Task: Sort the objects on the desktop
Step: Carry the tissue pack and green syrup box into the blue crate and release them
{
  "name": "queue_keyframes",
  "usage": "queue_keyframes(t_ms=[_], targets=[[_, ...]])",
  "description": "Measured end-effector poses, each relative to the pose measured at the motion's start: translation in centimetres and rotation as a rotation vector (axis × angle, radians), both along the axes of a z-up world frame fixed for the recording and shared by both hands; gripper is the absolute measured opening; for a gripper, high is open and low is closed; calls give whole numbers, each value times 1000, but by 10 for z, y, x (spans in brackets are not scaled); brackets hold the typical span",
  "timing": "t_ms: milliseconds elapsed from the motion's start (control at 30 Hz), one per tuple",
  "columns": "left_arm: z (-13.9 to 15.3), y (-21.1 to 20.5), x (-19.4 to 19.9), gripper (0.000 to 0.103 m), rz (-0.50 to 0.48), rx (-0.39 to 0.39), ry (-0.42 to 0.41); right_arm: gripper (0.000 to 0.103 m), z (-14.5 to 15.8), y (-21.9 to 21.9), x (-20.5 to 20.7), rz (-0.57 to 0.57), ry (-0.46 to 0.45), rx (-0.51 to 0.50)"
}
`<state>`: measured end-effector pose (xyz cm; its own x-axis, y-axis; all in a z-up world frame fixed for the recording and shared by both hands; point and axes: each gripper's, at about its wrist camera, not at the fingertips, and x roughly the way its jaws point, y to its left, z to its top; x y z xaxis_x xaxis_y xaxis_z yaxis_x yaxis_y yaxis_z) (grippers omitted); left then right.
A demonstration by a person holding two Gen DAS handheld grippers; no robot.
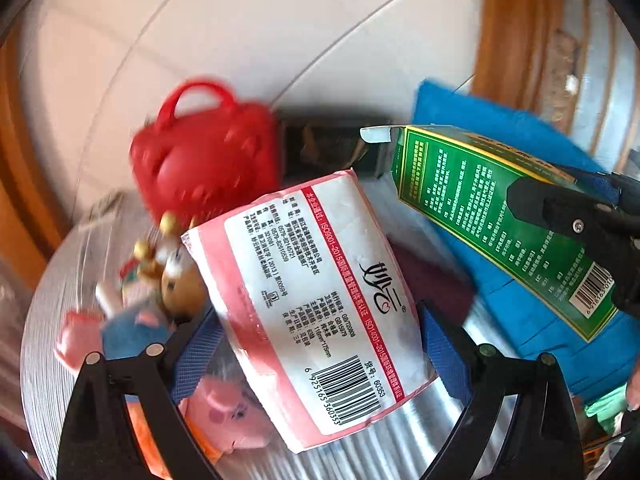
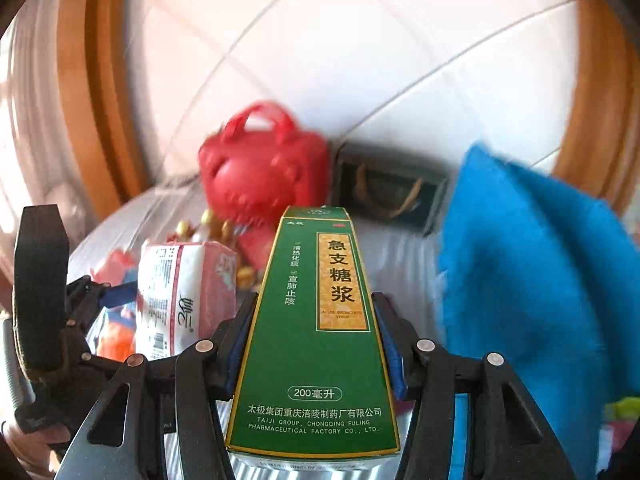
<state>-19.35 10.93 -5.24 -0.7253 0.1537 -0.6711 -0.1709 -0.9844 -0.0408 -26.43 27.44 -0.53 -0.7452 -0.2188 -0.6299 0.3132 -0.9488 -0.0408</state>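
Observation:
My left gripper (image 1: pixel 320 344) is shut on a pink and white tissue pack (image 1: pixel 316 304), held above the table; the pack also shows in the right wrist view (image 2: pixel 184 300). My right gripper (image 2: pixel 312 340) is shut on a green medicine box (image 2: pixel 316 332), held lengthwise between the blue pads. In the left wrist view the green box (image 1: pixel 492 216) hangs at the right in the right gripper (image 1: pixel 580 216).
A red toy handbag (image 1: pixel 204 156) and a dark box (image 1: pixel 324 148) stand at the back of the silver table (image 1: pixel 400 440). A blue cloth (image 2: pixel 532 288) lies at the right. Pink pig toys (image 1: pixel 228 412) and small figurines (image 1: pixel 172 272) lie at the left.

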Motion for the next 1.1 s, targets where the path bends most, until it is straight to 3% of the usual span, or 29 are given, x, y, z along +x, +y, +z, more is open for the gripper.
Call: queue_keyframes(t_ms=[267, 400, 533, 667, 900, 1100], targets=[[86, 89, 14, 95, -208, 4, 178, 53, 79, 68, 51, -185, 175, 1], [116, 141, 0, 95, -297, 17, 203, 53, 116, 123, 57, -313, 226, 23], [134, 207, -24, 95, -377, 6, 198, 53, 132, 186, 37, -419, 194, 18], [136, 272, -54, 95, -447, -34, 159, 53, 129, 247, 7, -507, 132, 13], [108, 368, -99, 95, -560, -116, 27, 53, 87, 343, -26, -618, -14, 4], [83, 422, -121, 95, -609, -186, -47, 53, 54, 387, -38, -667, -57, -15]])
